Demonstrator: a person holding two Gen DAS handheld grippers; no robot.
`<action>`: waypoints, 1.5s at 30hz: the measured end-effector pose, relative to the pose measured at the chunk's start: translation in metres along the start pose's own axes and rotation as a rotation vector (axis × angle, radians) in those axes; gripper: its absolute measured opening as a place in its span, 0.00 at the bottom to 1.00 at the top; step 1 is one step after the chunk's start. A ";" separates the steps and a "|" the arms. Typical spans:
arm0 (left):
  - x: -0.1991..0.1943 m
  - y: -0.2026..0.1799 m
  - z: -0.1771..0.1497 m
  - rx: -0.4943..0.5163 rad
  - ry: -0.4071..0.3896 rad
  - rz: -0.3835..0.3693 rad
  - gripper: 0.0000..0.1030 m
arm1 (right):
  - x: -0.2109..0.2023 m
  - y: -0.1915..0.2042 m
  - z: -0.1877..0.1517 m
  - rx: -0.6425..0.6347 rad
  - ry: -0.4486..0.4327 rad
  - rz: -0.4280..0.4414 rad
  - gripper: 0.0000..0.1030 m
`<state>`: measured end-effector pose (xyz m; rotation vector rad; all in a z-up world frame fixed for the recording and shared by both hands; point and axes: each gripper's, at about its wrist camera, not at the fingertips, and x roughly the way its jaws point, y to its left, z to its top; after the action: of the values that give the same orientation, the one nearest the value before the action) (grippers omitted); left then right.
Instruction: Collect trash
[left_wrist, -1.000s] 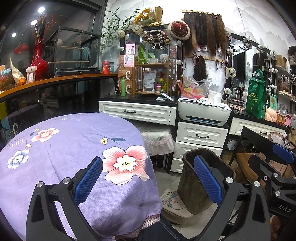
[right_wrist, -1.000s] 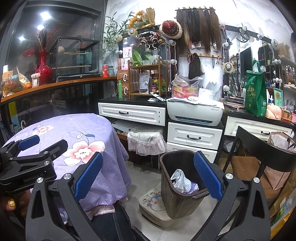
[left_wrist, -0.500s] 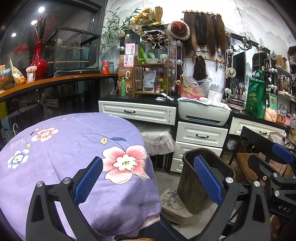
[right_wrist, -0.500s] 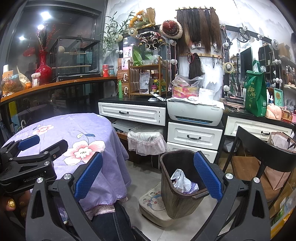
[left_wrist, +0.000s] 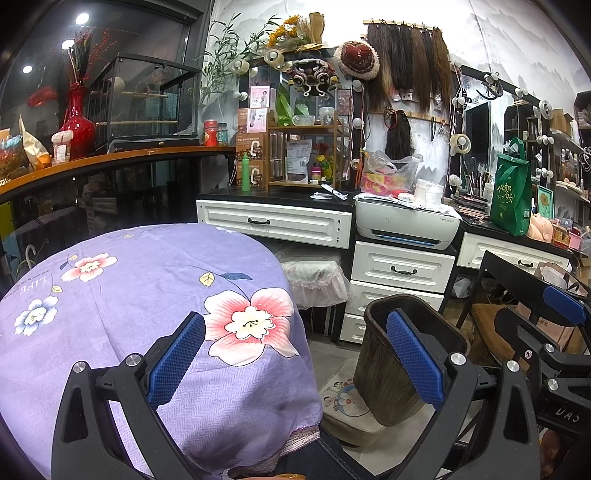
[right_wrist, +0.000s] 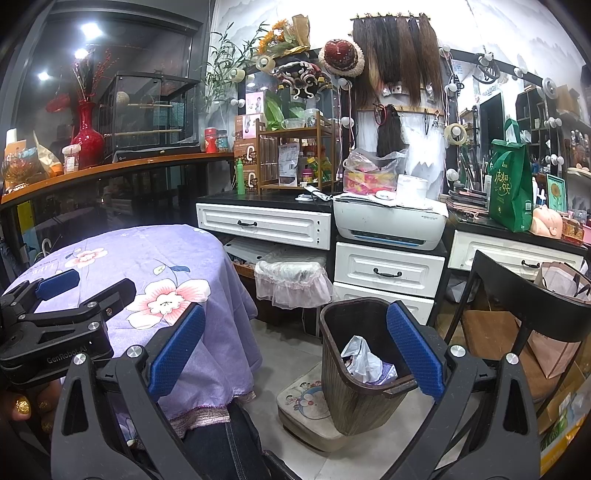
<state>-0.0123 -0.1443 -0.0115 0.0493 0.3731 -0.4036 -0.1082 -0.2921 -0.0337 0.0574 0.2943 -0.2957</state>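
Both grippers hang spread wide and empty — the left gripper (left_wrist: 295, 363) over the purple table (left_wrist: 122, 295). Ahead of the right gripper (right_wrist: 295, 360) stands the bin (right_wrist: 354, 398), crumpled trash (right_wrist: 360, 360) inside.

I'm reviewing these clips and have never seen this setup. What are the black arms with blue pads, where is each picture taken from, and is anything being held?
There is no robot. A person holds a hand-held gripper in each hand, and each one carries a wide-angle camera looking forward along its two fingers.

In the left wrist picture, the left gripper is open and empty above a table under a purple flowered cloth; no loose items show on the visible part of the cloth. In the right wrist picture, the right gripper is also open and empty. Below it stands a brown bin on a cartoon mat, with crumpled paper and plastic already inside. The other gripper shows at the left edge of this picture.
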 end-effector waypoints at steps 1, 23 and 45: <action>0.000 0.000 0.000 0.000 -0.001 0.000 0.95 | 0.000 0.000 0.000 0.000 0.000 0.000 0.94; 0.000 0.001 0.001 0.000 0.001 -0.001 0.95 | 0.000 0.000 -0.002 0.002 0.002 0.001 0.94; 0.002 0.000 -0.005 0.000 0.005 -0.002 0.95 | 0.002 0.002 -0.008 0.001 0.004 0.004 0.94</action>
<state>-0.0125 -0.1445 -0.0171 0.0501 0.3786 -0.4052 -0.1080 -0.2896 -0.0423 0.0597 0.2983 -0.2920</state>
